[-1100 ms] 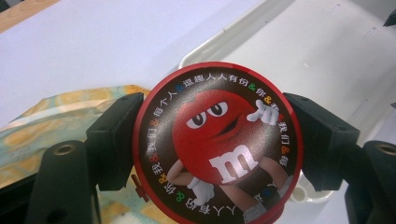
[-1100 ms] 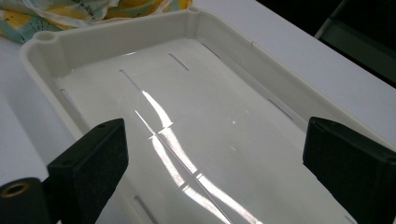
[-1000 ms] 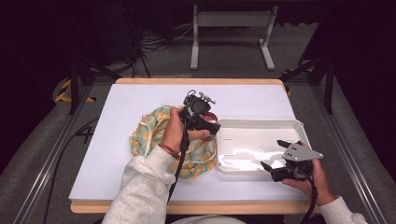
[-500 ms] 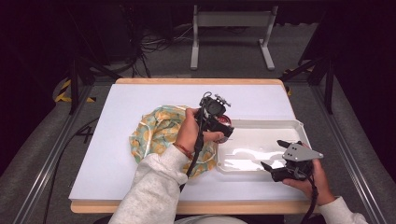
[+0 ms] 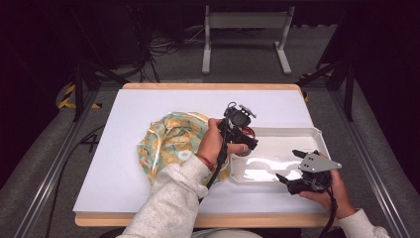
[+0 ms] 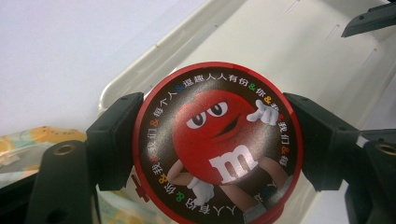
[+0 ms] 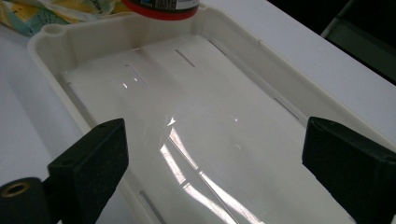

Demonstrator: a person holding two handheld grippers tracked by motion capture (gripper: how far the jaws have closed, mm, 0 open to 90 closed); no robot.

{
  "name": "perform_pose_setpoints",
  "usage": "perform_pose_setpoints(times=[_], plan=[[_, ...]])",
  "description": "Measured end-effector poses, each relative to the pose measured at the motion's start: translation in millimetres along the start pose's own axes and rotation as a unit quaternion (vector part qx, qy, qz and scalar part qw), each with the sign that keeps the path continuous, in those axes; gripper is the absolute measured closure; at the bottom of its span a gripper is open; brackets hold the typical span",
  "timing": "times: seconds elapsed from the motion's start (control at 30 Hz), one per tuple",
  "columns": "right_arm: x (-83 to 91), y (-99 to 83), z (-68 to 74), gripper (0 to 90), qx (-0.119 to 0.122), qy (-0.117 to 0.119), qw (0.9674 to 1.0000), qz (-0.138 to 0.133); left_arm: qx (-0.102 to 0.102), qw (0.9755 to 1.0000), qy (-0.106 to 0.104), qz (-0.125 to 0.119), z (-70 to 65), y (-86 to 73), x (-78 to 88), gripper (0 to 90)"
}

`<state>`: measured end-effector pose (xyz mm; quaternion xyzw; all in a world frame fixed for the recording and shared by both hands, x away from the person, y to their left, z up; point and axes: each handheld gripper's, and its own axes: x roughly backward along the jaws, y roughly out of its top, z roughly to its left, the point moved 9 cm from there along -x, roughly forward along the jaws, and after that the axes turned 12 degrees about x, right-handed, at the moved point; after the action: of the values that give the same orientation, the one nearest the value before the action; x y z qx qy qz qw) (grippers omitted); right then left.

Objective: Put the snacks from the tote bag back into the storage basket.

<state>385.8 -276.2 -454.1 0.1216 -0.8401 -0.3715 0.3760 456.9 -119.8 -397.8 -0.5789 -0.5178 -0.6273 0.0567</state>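
Presently my left gripper clamps a round red candy tin above the white plastic tray; right gripper gapes (empty).

The white tray is the landmark. Its floor lies bare and open from above, walled by a low rim all round. Over its left end hangs the left gripper, clamping a red round tin. Just left of the tray, a patterned cloth heaps on the table. The right gripper, jaws apart, sits at the tray's near right corner.
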Motion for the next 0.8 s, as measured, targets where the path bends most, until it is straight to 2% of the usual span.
perform_pose_setpoints(times=[0.23,0.37,0.6,0.73,0.8], plan=[[1.5,1.0,-1.8,7.9,-0.005,-0.004,0.9999,-0.009,-0.005,1.0000,-0.005,0.005,-8.5,0.3,-11.1,25.6],[4.6,4.5,-2.9,8.3,-0.001,-0.012,0.9997,-0.023,-0.010,0.9998,-0.009,0.016,-14.6,-2.3,-21.3,25.6],[4.0,2.6,-2.8,8.2,-0.003,-0.010,0.9998,-0.016,-0.016,0.9994,-0.006,0.029,-19.4,-4.4,-31.8,25.6],[4.2,2.5,-3.4,8.2,-0.003,-0.011,0.9998,-0.017,-0.009,0.9995,-0.005,0.029,-19.1,-5.9,-35.9,25.5],[3.9,2.3,-3.2,8.3,-0.003,-0.010,0.9998,-0.016,0.000,0.9996,-0.012,0.024,-19.4,-6.2,-37.8,25.5]])
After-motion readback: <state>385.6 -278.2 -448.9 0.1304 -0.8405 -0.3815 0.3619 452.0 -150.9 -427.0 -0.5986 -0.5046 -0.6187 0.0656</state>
